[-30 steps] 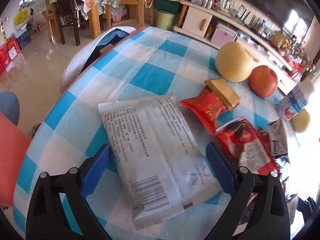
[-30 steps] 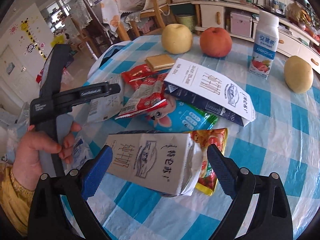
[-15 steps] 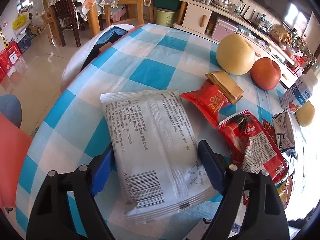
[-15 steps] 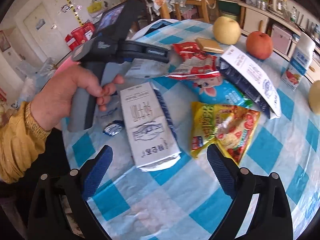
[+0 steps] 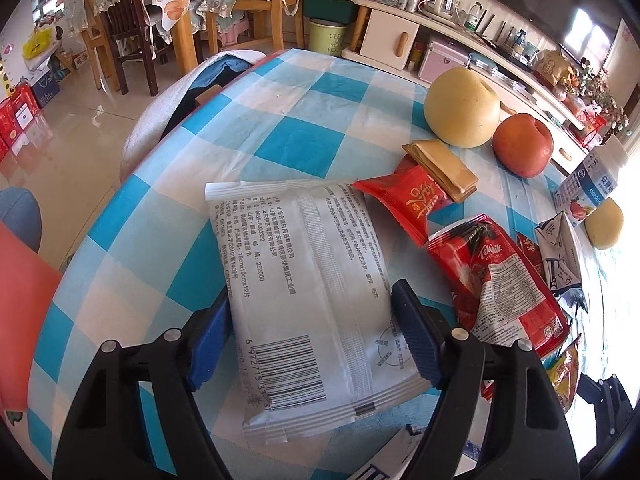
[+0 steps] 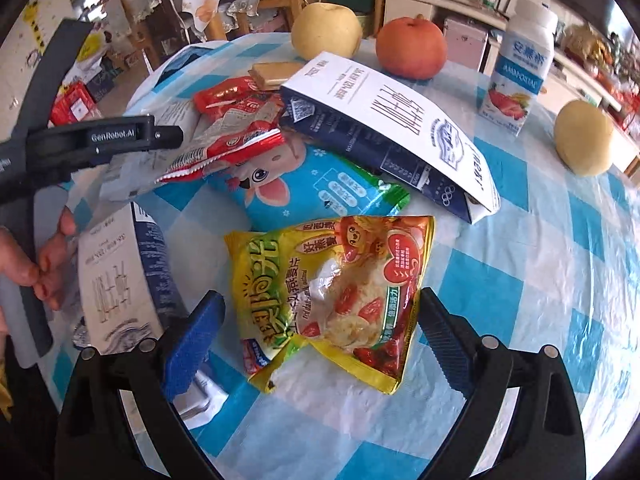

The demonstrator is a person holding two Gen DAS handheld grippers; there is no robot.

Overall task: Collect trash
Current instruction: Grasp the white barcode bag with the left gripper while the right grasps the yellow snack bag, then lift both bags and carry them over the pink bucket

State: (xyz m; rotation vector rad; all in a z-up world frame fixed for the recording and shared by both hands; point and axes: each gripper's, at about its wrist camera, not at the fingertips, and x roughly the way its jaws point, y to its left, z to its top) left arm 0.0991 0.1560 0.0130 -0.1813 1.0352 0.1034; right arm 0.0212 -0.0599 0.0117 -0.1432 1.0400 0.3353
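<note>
A white printed packet lies on the blue checked tablecloth. My left gripper is closing on it, and both blue pads touch its long edges. In the right wrist view a yellow snack bag lies flat between the wide-open fingers of my right gripper, with neither pad touching it. A flattened white and navy milk carton rests just left of the right gripper, beside a hand that holds the left gripper.
Red wrappers, a blue packet and a second carton are piled mid-table. Behind them stand a pear, an apple, a yogurt bottle and another pear. The table edge drops off at left.
The left jaws have narrowed onto the white packet. The milk carton that was between the right fingers now lies on the table, and the right gripper has shifted over the yellow bag.
</note>
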